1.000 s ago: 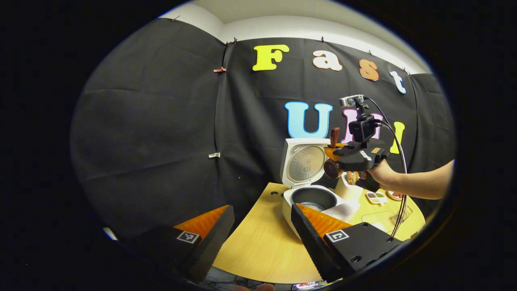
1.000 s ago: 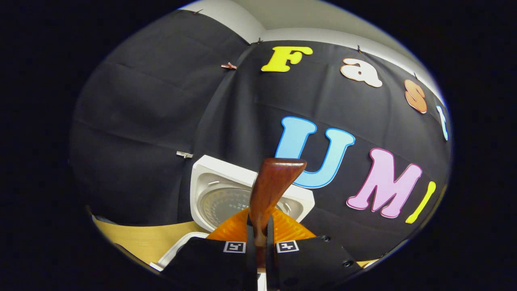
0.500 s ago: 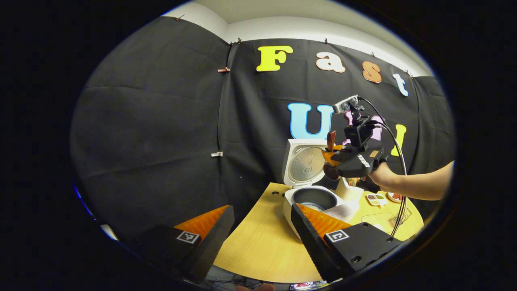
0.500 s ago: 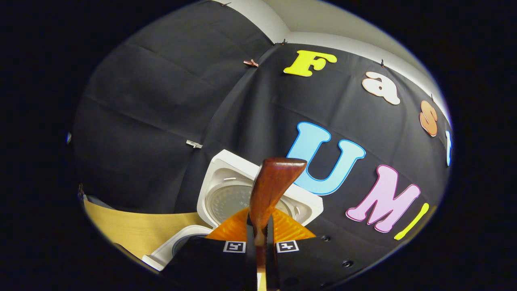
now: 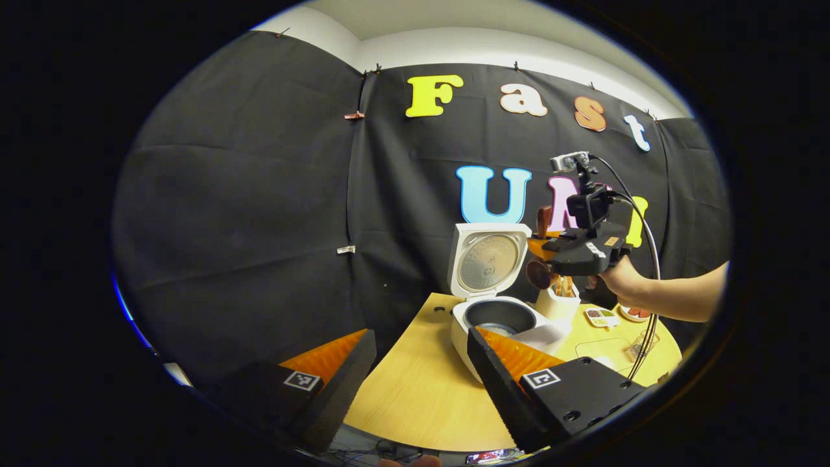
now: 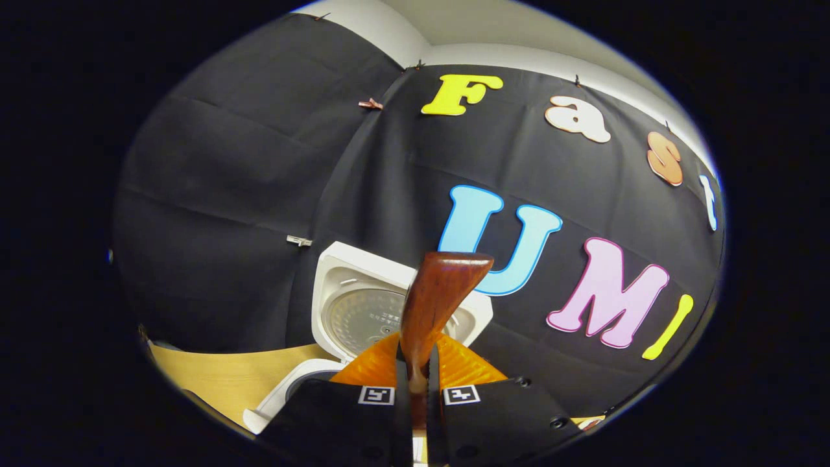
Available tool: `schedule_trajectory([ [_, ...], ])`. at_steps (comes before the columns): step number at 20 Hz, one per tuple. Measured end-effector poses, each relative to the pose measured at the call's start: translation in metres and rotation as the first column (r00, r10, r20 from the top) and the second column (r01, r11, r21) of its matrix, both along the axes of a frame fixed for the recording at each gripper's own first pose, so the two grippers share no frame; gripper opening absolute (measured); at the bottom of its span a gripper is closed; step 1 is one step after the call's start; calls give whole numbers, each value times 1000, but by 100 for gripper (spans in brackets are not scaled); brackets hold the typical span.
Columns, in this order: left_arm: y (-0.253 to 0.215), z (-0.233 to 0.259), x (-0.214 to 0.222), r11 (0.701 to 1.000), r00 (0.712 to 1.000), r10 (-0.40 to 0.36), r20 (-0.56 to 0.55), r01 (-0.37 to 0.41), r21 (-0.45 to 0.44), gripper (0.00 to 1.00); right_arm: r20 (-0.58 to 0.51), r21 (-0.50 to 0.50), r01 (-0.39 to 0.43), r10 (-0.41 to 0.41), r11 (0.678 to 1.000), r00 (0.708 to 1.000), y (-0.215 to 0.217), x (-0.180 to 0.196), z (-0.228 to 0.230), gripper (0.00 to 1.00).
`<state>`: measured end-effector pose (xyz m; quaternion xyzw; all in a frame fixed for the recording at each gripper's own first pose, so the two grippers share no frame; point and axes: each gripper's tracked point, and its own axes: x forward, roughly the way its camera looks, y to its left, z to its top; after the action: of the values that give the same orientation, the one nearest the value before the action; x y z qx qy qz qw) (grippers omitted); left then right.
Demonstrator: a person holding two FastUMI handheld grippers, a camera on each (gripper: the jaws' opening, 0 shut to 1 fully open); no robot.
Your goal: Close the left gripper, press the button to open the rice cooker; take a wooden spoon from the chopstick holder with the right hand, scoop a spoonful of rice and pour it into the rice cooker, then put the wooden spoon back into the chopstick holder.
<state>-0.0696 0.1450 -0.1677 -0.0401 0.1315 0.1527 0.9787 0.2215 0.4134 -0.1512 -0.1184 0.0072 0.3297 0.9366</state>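
The white rice cooker (image 5: 483,311) stands on the wooden table (image 5: 421,395) with its lid (image 5: 486,259) raised and its dark pot showing. My right gripper (image 5: 543,256) hangs in the air to the right of the lid, above the white chopstick holder (image 5: 559,301). It is shut on the wooden spoon (image 5: 538,274), whose bowl hangs below the fingers and whose handle end sticks up. In the right gripper view the spoon handle (image 6: 436,298) rises between the closed fingers of my right gripper (image 6: 419,373), with the cooker lid (image 6: 363,311) behind. My left gripper (image 5: 421,363) is open, low over the table's near edge.
Small dishes (image 5: 603,316) lie on the table to the right of the holder, near a clear tray (image 5: 609,350). A hand and bare forearm (image 5: 668,295) reach in from the right. A cable (image 5: 645,305) hangs from the right gripper.
The right gripper with the spoon has moved right, away from over the cooker pot, and now hangs over the chopstick holder. The left gripper has stayed put.
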Motion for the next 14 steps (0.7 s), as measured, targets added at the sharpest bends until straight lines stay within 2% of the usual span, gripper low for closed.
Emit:
schedule_trajectory([
  [7, -27, 13, 7, 999, 998, -39, 40, 39, -7, 98, -77, 191, 71, -57, 979, 995, -92, -16, 46, 13],
  [14, -66, 22, 27, 993, 991, -116, 64, 116, 5, 97, -57, 249, 198, -190, 948, 980, -224, -34, 75, 12],
])
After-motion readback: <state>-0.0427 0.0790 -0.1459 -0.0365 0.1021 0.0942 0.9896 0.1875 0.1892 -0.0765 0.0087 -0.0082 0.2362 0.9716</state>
